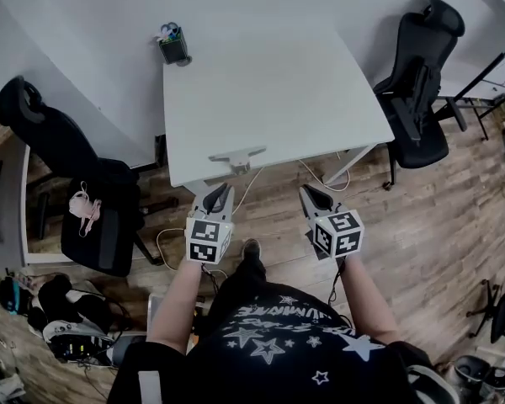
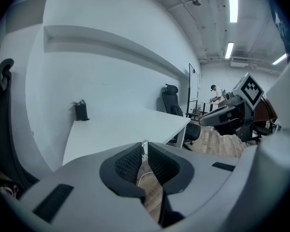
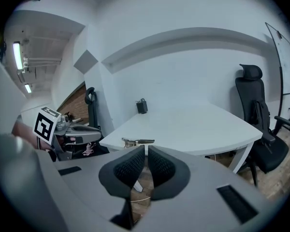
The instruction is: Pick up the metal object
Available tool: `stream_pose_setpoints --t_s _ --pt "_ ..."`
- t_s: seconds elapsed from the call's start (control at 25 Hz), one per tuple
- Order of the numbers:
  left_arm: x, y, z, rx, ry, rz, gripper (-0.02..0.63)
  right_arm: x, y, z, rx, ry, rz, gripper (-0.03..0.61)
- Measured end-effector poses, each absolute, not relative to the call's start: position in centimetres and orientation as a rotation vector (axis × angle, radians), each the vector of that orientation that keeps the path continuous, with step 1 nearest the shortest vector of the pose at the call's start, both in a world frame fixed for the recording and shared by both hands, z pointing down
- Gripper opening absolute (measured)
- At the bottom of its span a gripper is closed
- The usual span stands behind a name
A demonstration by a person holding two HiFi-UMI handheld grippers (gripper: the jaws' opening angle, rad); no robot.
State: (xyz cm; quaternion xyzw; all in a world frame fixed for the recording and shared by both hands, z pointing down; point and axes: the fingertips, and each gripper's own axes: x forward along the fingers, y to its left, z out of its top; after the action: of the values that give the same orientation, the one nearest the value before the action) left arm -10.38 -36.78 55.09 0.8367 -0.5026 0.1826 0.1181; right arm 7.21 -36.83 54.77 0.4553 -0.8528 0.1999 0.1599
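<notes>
Fingers [image 2: 128, 164] closed and empty on my left gripper [image 1: 222, 192] and right gripper [image 1: 308, 194]; the metal object [image 1: 236, 159] lies crosswise on the desk's [image 1: 303, 91] near edge, dead ahead of my nearer left.

I see a dark shirt [image 1: 269, 343] with white stars. The left gripper [image 1: 221, 192] and right gripper [image 1: 309, 194] are grey, with black ribbed pads [image 2: 128, 163] and white marker cubes [image 1: 209, 239].

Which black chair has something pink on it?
The chair left of the table: a pink thing lies on its seat. The right chair has none.
</notes>
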Motion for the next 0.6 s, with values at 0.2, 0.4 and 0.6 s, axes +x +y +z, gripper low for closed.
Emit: stream_pose_setpoints --t_s 0.2,0.4,0.6 --pt "-10.0 -39.9 56.4 2.599 -1.440 0.765 0.054 6.7 -39.5 55.3 1.315 -2.413 0.586 0.051" --pt "-9.2 -42.5 58.0 2.749 -1.394 1.077 0.150 6.6 -41.9 56.0 1.336 -2.389 0.605 0.051" --pt "-8.7 -44.6 59.7 2.809 -1.324 1.263 0.169 6.7 -43.6 56.8 1.350 -2.360 0.627 0.051"
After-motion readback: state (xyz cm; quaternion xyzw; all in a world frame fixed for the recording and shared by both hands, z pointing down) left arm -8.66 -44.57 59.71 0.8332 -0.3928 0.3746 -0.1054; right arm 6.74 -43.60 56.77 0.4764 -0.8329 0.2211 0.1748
